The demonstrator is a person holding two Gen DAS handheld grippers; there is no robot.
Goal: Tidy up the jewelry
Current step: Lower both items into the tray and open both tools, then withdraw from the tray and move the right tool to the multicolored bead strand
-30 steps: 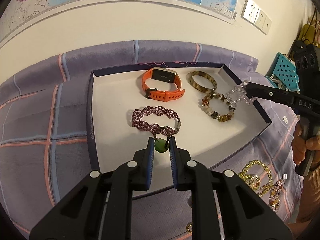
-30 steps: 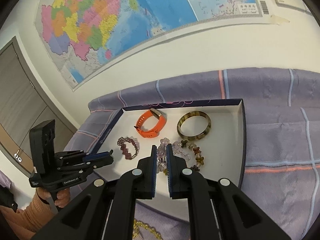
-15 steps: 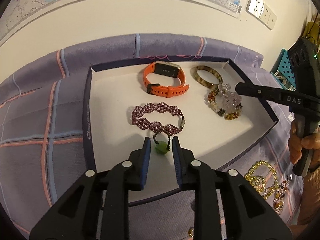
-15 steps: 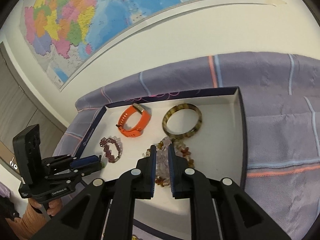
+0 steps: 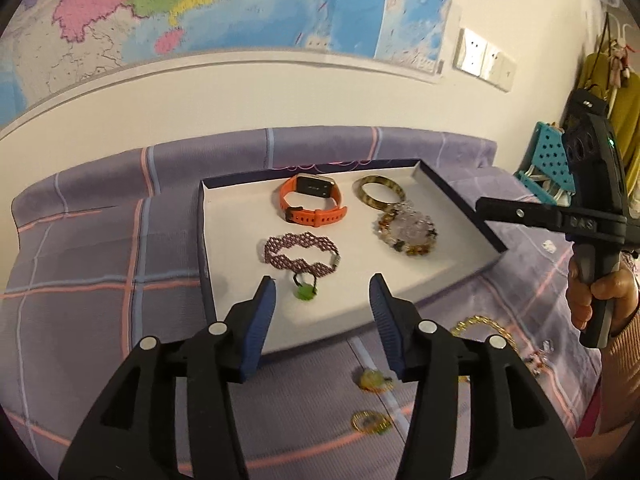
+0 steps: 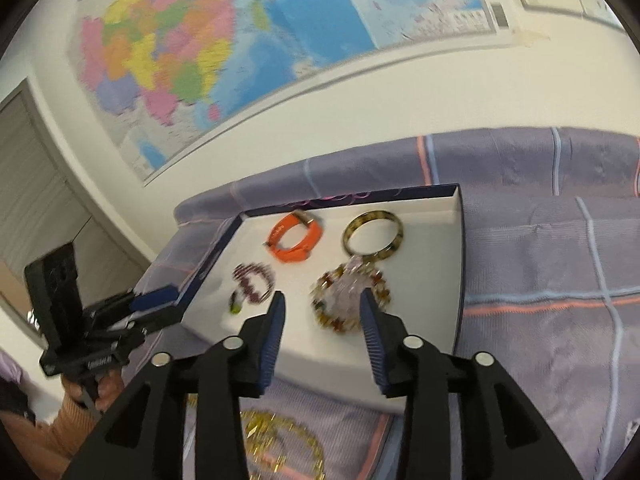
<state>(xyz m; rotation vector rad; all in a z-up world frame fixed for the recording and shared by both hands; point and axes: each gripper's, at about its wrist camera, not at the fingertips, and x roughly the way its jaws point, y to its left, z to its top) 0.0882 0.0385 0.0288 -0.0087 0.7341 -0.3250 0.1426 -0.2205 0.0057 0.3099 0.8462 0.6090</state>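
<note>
Both grippers have just been opening. Left wrist view: left gripper (image 5: 322,292) stands open, empty; green-stone ring (image 5: 305,289) now lies inside the tray (image 5: 460,200).

Right wrist view: right gripper (image 6: 322,306) gapes, empty; clear crystal bracelet (image 6: 352,286) rests in the tray atop the amber beads. Both pieces delivered.

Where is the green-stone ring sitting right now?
In the left wrist view, the green-stone ring lies on the white floor of the tray, near its front edge, just in front of the purple beaded bracelet and ahead of the open left tongs.
</note>
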